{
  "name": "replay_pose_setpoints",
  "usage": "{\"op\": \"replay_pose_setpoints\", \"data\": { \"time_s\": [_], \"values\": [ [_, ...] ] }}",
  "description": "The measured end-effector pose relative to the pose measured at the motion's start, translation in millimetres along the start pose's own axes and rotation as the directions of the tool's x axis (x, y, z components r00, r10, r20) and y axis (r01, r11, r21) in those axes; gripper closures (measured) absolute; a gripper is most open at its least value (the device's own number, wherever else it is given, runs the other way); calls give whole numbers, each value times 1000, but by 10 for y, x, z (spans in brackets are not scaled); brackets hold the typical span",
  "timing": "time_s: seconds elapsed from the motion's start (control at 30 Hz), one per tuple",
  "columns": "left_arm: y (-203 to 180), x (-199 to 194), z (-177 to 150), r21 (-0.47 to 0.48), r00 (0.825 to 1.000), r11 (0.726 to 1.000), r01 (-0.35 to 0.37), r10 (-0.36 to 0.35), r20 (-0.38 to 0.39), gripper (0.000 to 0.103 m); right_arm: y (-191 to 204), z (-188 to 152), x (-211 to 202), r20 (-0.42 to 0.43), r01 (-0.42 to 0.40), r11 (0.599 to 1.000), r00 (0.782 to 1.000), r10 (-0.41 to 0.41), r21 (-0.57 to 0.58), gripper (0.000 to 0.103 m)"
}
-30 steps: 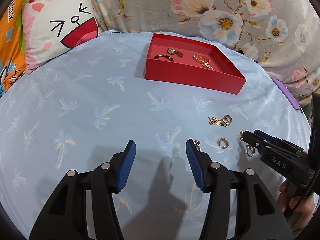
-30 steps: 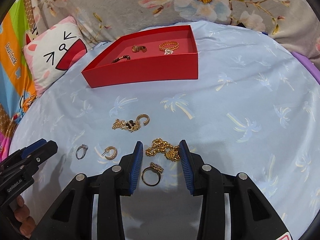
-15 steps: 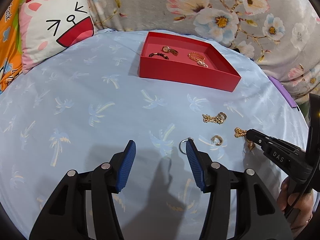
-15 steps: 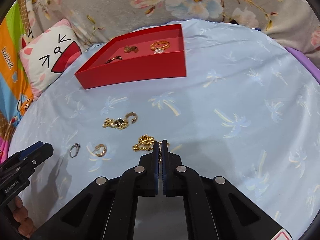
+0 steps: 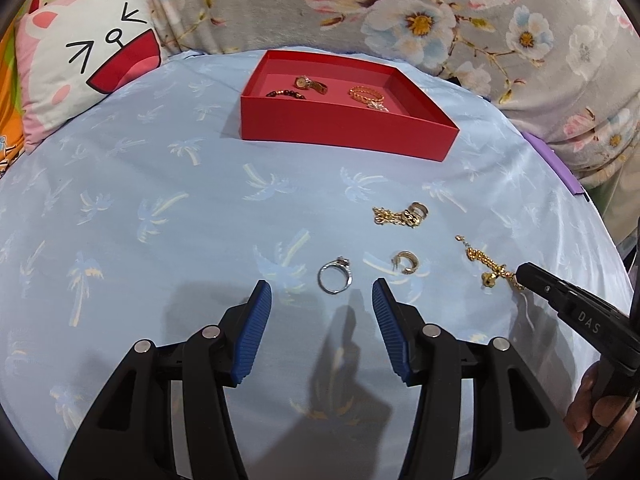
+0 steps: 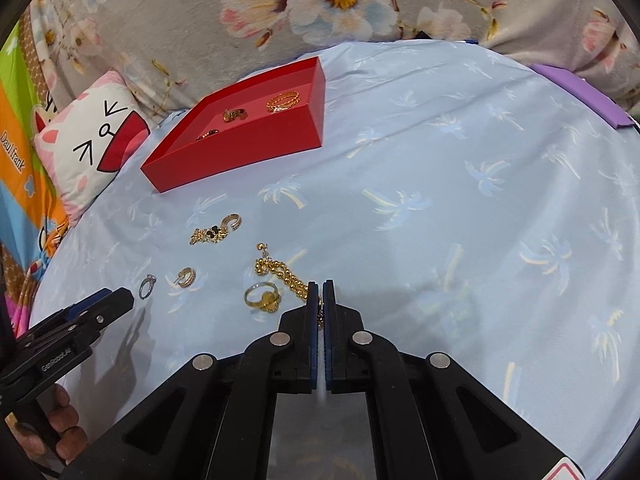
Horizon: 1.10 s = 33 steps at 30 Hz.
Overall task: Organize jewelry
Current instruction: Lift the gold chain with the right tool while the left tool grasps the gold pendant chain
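A red tray (image 5: 344, 134) (image 6: 240, 150) at the back of the blue cloth holds a watch (image 5: 310, 84), a dark bead bracelet (image 5: 286, 94) and a gold bangle (image 5: 366, 94). My right gripper (image 6: 319, 300) is shut on one end of a gold bead chain (image 6: 280, 272) (image 5: 490, 266), which trails on the cloth. My left gripper (image 5: 322, 300) is open and empty, with a silver ring (image 5: 335, 277) (image 6: 147, 286) just ahead between its fingers.
On the cloth lie a gold hoop earring (image 5: 406, 262) (image 6: 187, 277), a gold ring (image 6: 262, 298), and a gold chain with a cuff (image 5: 400, 215) (image 6: 216, 232). A cat-face pillow (image 5: 84, 60) lies far left; a floral blanket (image 5: 400, 8) lies behind.
My right gripper shut on the gold bead chain and drew back, stretching it out. My left gripper moved right until the silver ring lay between its fingers.
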<state>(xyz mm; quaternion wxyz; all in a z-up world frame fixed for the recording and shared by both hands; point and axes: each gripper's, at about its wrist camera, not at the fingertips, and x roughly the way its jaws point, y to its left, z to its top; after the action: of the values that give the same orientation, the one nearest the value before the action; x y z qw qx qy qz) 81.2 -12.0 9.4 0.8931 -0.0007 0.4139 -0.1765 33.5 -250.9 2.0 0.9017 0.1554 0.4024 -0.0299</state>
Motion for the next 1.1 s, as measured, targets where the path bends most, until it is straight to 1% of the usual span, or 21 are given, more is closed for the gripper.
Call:
{"op": "replay_pose_setpoints", "data": {
  "time_s": [0.13,0.3,0.57,0.7,0.77,0.87,0.97,1.0,1.1],
  "values": [
    [-61,51,-18,16,1000,1000,2,-1,-9,52,-31,-49,-99,6,0,1000,1000,0,4,102],
    [-67,91,-2,8,1000,1000,3,-3,-17,52,-23,-73,-197,21,-14,1000,1000,14,9,102],
    [-108,41,57,11,1000,1000,5,-5,-2,52,100,89,-590,120,-40,999,992,42,-21,102],
    [-184,76,187,16,999,999,43,-43,2,52,137,136,-733,147,-58,998,987,61,-26,102],
    [-255,149,267,26,998,998,64,-64,-6,52,142,132,-740,142,-74,997,987,76,-21,102],
    [-383,329,364,43,997,997,70,-69,-22,53,123,110,-688,129,-76,997,989,77,-12,102],
    [-464,547,422,49,997,997,61,-58,-56,57,93,94,-631,113,-81,997,990,81,-1,102],
    [-479,591,430,50,996,997,58,-55,-65,63,82,91,-620,110,-82,997,991,82,1,102],
    [-544,640,457,82,998,996,31,-26,-50,66,57,88,-585,104,-87,996,991,86,6,102]
  ]
}}
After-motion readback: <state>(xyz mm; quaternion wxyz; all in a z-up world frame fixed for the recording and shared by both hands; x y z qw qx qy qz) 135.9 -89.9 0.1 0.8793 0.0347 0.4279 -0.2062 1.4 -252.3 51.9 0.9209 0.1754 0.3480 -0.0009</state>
